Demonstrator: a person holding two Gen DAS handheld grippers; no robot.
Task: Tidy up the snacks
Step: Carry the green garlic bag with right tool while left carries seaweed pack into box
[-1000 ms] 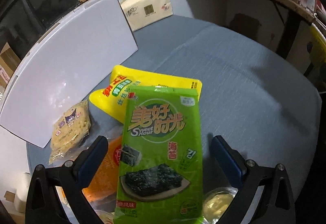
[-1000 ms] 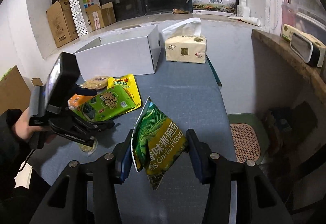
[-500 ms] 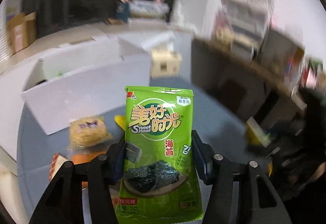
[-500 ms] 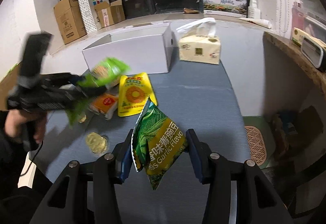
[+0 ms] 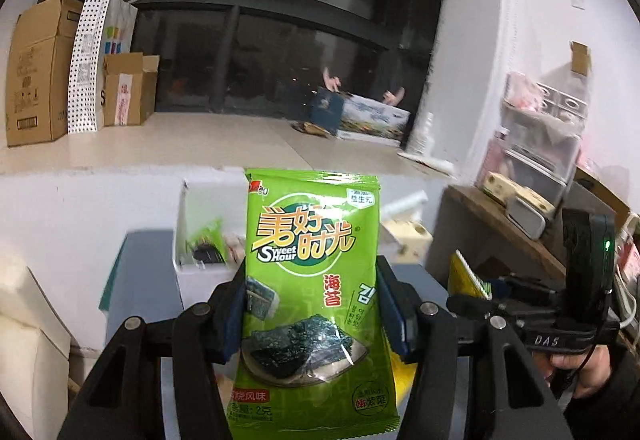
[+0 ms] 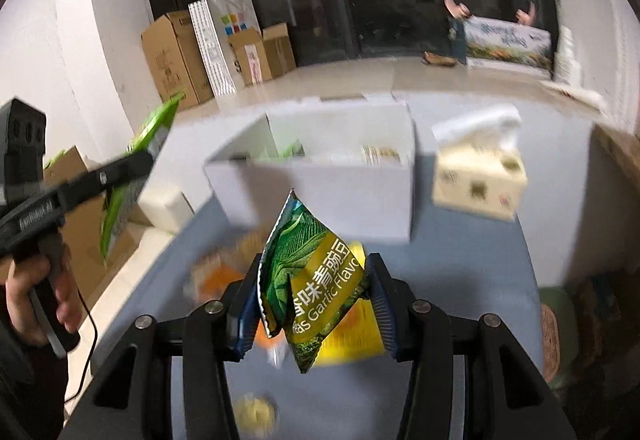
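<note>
My left gripper (image 5: 311, 314) is shut on a green seaweed snack packet (image 5: 312, 280) and holds it upright in the air, facing the open white box (image 5: 200, 240). From the right wrist view the left gripper (image 6: 132, 164) is raised at the left with the seaweed packet (image 6: 120, 200) in it. My right gripper (image 6: 314, 304) is shut on a green and yellow garlic pea bag (image 6: 312, 280), held above the blue table (image 6: 460, 280) in front of the white box (image 6: 340, 184). The box holds some packets.
A tissue box (image 6: 480, 180) stands right of the white box. A yellow packet (image 6: 352, 336), an orange packet (image 6: 216, 276) and a small round yellow snack (image 6: 256, 412) lie on the table below my right gripper. Cardboard boxes (image 6: 176, 56) stand at the back left.
My left gripper closed on the seaweed packet, lifted it off the table and swung up toward the white box. My right gripper moved closer to the box with the pea bag.
</note>
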